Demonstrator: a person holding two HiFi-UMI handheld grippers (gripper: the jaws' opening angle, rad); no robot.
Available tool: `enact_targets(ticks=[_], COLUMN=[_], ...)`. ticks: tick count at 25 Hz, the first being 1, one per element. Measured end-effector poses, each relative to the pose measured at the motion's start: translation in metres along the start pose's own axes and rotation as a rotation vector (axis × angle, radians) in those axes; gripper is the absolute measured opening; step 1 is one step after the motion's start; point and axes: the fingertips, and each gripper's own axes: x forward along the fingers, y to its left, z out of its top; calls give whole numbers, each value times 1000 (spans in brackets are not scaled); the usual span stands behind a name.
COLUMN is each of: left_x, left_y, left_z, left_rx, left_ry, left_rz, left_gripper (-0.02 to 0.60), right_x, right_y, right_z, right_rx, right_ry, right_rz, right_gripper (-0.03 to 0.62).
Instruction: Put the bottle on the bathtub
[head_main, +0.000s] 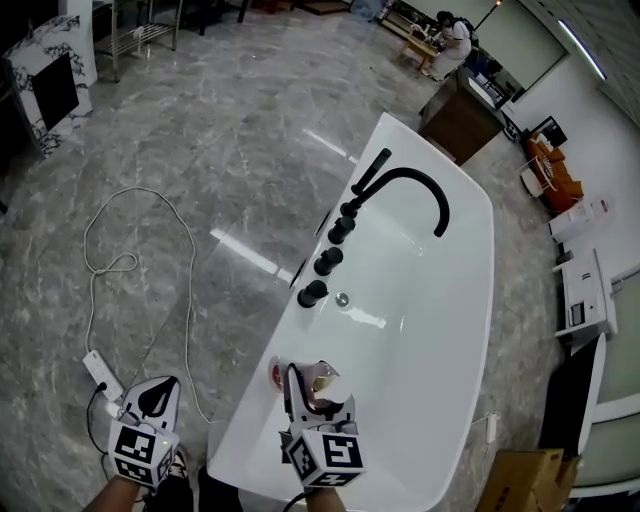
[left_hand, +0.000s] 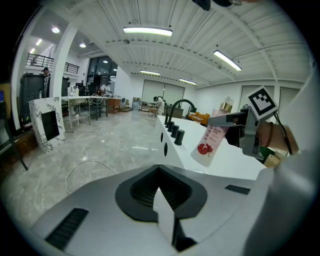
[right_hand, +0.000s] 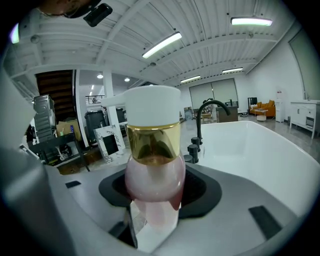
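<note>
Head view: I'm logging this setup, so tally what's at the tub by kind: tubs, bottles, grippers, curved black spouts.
bathtub: 1
bottle: 1, held in the right gripper
grippers: 2, the left gripper and the right gripper
curved black spout: 1
Total: 5

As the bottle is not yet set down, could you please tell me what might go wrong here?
The bottle hangs tilted in the right claw above the bathtub rim; released so, it may topple into the tub or onto the floor. Its smooth rounded body might also slip from the claw.
</note>
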Motion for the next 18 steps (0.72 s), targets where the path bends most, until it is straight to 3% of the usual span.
enact_targets(ticks=[18], left_x=[19], left_y=[21], left_z=[-7], left_rx=[-43], left_ry=[16], left_rz=[49], left_gripper=[3], right_x=[53], right_y=[-25], right_z=[15], right_rx=[-23], right_ry=[-24], right_rz=[-29], right_gripper=[230])
